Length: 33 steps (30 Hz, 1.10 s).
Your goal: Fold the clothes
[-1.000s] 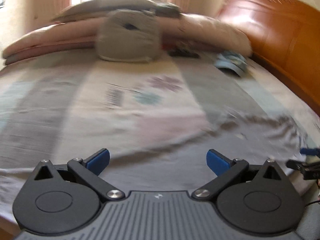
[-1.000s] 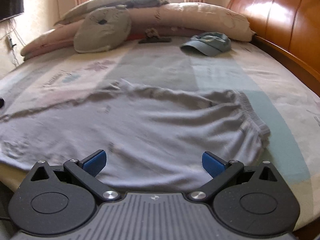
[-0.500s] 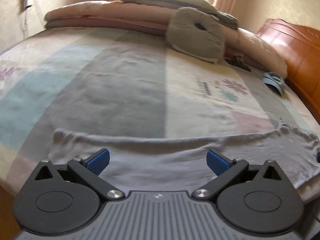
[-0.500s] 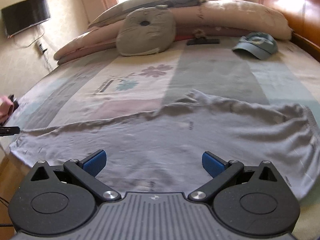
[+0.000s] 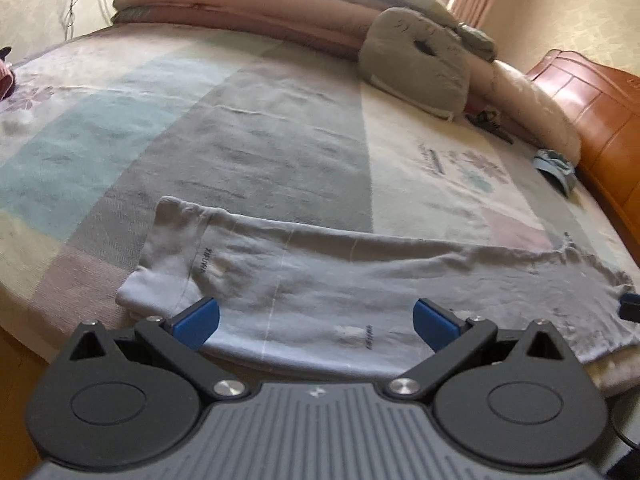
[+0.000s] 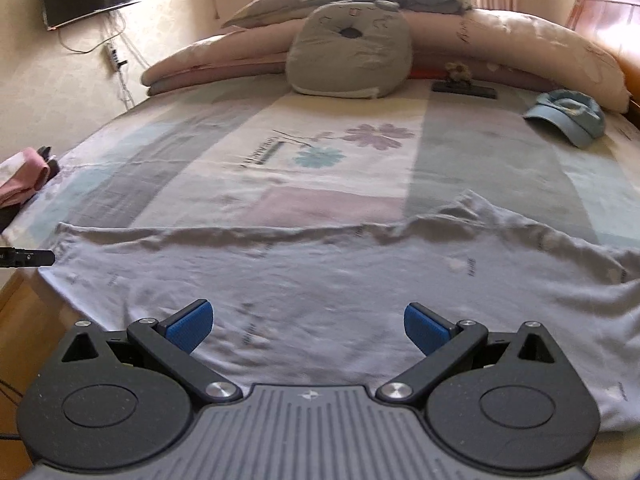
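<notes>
A light grey garment (image 5: 320, 280) lies spread lengthwise along the near edge of the bed, its cuffed end at the left in the left wrist view. My left gripper (image 5: 316, 320) hovers open just above its near edge, nothing between the blue pads. The right wrist view shows the same garment (image 6: 340, 280) stretched wide across the bed with a wrinkled far edge. My right gripper (image 6: 308, 324) is open over its middle, holding nothing. The tip of the left gripper (image 6: 28, 258) pokes in at the left edge of that view.
The bed sheet (image 6: 340, 148) has pastel blocks and flower prints. A grey round cushion (image 6: 348, 56) and pink bedding (image 6: 520, 40) lie at the far end. A blue cap (image 6: 568, 116) sits at the right, pink cloth (image 6: 20, 176) at the left. A wooden headboard (image 5: 600, 120) rises at the right.
Both grippers have swung left along the garment; the left one now faces its cuffed left end and the right one faces its middle. Both stayed open.
</notes>
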### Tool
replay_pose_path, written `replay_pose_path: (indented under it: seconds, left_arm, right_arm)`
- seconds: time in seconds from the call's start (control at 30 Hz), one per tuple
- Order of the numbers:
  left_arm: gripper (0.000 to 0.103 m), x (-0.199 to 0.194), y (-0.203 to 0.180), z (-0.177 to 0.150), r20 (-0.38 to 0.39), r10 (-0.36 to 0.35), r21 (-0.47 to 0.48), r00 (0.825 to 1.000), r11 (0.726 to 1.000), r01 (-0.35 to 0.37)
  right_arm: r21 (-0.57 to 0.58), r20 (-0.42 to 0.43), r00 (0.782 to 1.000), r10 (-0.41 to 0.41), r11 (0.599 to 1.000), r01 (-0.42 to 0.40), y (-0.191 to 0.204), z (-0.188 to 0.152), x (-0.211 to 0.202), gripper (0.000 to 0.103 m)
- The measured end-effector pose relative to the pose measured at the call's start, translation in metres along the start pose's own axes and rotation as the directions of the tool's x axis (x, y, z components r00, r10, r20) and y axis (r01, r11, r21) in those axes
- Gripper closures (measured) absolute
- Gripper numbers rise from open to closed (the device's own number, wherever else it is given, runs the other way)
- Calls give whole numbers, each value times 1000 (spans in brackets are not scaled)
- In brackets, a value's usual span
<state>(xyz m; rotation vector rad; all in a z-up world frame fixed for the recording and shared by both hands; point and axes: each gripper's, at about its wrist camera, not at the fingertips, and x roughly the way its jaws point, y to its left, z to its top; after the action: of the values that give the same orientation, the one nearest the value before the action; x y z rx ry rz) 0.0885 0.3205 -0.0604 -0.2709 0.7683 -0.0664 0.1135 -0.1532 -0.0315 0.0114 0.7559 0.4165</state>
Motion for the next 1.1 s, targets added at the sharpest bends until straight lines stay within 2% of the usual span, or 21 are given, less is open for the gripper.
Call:
replay_pose_path:
  seconds: [0.4,0.53,0.73,0.83,0.93,1.1]
  left_arm:
    - [1,-1,36,-15,8,-33,-145,999,989,33]
    - [1,6,45,-15,12,-55,-167,998,984,57]
    - [1,3,47,-15,10,-62,-154,998,986,63]
    - [1,-4,43,-14,-2,-52,-109,999,993,52]
    - [1,-16,39,-11,-13,-17,-53,1000,998,17]
    - [1,-38,45,-1,-4,51,2,999,999,-50]
  right_arm:
    - [-78,-17,997,79,994,-80,50,16,20,0]
    - [-176,-32,993,110,978,-114,84,20,33,0]
    - [-355,-33,990,140,924,-143,131,22,42,0]
    - [-453,-39,988,153,878,-153,160,26,52,0]
    - [-573,-32,982,187,801,-171,192,28,65,0]
    - [-768,-62,968,244,608,-202,255,18,92,2]
